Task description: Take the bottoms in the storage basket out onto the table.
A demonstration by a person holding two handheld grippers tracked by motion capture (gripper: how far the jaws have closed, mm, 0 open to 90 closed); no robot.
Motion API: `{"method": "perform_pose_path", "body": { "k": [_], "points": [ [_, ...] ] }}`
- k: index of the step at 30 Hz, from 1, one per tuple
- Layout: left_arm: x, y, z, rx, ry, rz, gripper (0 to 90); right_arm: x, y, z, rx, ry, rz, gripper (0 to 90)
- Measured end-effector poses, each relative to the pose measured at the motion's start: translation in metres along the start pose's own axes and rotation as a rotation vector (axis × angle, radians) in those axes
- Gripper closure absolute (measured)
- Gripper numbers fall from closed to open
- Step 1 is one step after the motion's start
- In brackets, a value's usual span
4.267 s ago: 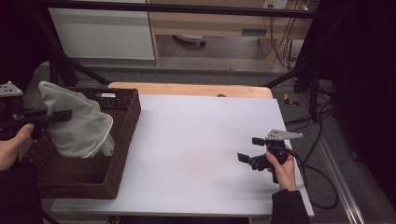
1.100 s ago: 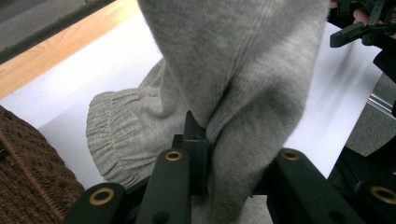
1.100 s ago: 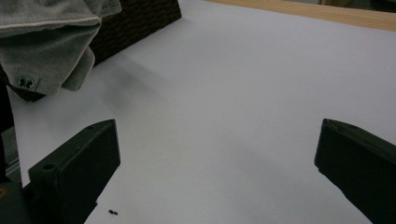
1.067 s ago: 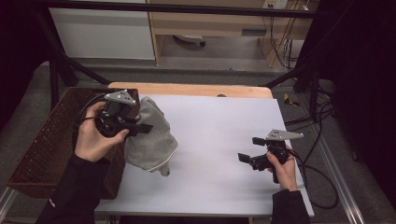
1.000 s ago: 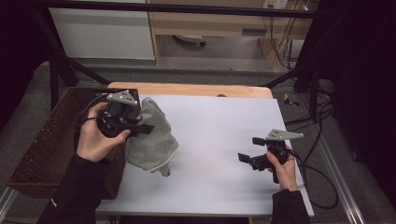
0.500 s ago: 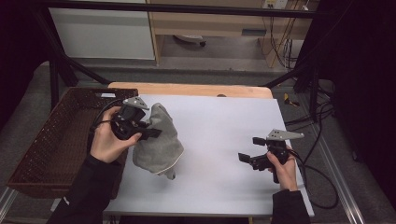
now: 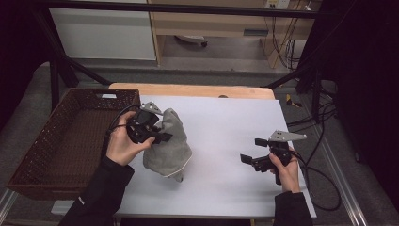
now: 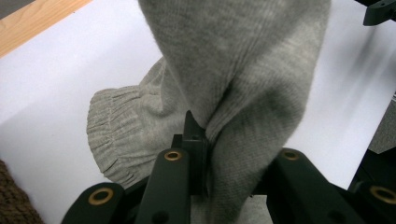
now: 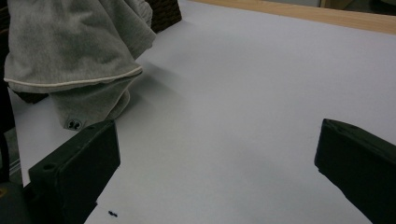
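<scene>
Left gripper [image 7: 162,137] clamps a grey garment [image 7: 171,150], whose folds hide the pads; right gripper [image 7: 250,161] gapes wide, empty. Hem mark unreadable.

hidden: left tool [image 8: 205,154] tips inside grey garment [image 8: 243,84] fold; basket [image 7: 70,136] near corner cropped

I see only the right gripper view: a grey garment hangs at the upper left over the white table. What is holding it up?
Observer: The left gripper holds it; the left gripper view shows its jaws pinching a fold of the grey garment.
Operator: Does the cloth touch the table?
Observer: Yes, in the high view its lower end rests on the white table.
Operator: What is beside it?
Observer: A brown wicker basket stands at the table's left edge.
Operator: And my gripper?
Observer: The right gripper is open, apart from the cloth.
</scene>
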State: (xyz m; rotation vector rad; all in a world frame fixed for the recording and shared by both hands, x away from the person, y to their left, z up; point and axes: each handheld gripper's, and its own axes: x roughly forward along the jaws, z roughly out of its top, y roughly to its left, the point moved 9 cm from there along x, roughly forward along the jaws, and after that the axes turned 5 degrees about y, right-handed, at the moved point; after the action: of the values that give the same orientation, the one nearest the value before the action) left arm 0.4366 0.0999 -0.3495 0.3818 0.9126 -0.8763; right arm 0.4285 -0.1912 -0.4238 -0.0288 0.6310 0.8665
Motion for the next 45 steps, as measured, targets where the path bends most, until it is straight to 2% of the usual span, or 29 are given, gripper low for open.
{"method": "perform_pose_path", "body": {
  "k": [15,24,27,30,33,36,41,45],
  "points": [
    [0.033,-0.001,-0.007,0.008,-0.003,0.005,73.5,0.001,0.0,-0.001,-0.001,0.004,0.0,0.7],
    [0.044,-0.001,-0.01,0.008,0.001,0.009,69.4,0.004,0.001,-0.002,0.0,0.011,0.002,0.8],
    [0.045,0.0,-0.011,0.002,-0.007,0.011,61.9,0.003,0.001,-0.001,0.0,0.009,0.003,0.8],
    [0.044,0.002,-0.012,-0.009,-0.024,0.009,48.2,0.004,0.001,-0.002,-0.002,0.01,0.004,0.8],
    [0.044,0.005,-0.014,-0.019,-0.029,0.031,32.3,0.004,0.001,-0.002,-0.003,0.011,0.004,0.8],
    [0.043,0.006,-0.018,-0.029,-0.039,0.039,21.2,0.005,0.002,-0.002,-0.003,0.014,0.005,0.8],
    [0.038,0.012,-0.023,-0.044,-0.064,0.075,12.2,0.005,0.002,-0.002,-0.004,0.015,0.004,0.7],
    [0.035,0.015,-0.029,-0.053,-0.077,0.089,8.3,0.005,0.002,-0.002,-0.005,0.017,0.004,0.8]
  ]
}}
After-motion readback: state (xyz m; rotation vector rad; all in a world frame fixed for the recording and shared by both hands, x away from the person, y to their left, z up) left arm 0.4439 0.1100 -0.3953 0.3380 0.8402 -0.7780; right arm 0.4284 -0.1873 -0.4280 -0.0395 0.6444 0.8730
